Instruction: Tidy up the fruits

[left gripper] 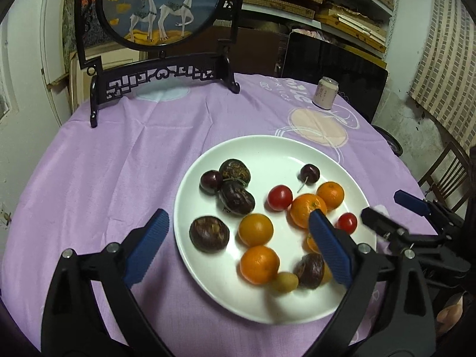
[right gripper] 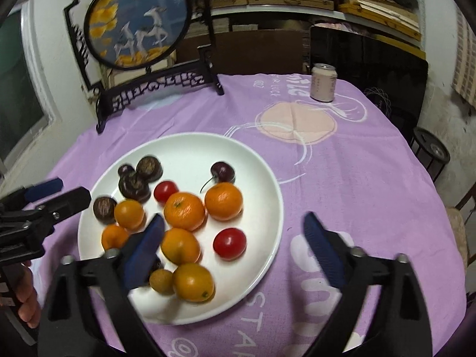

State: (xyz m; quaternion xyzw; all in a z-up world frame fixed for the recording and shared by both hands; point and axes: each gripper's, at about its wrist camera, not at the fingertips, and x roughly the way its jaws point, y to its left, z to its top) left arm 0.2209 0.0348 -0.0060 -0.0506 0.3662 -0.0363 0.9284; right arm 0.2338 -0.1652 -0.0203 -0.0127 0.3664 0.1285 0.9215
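left wrist view: left hand-held gripper [left gripper: 238, 223] wide open, empty; right hand-held gripper [right gripper: 235, 229] likewise; best centred over one fruit on plate [left gripper: 208, 154] before closing.

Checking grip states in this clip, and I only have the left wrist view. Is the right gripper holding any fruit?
Observer: No. The right wrist view shows the right gripper open, with nothing between its fingers.
Operator: Where do those fingers sit?
Observer: One finger is over the white plate, the other over the purple tablecloth.
Operator: The left gripper has a finger that hides fruit near the plate's near rim. What lies there?
Observer: A round orange citrus and, nearer the rim, an oval orange citrus, both in full view from the right wrist.
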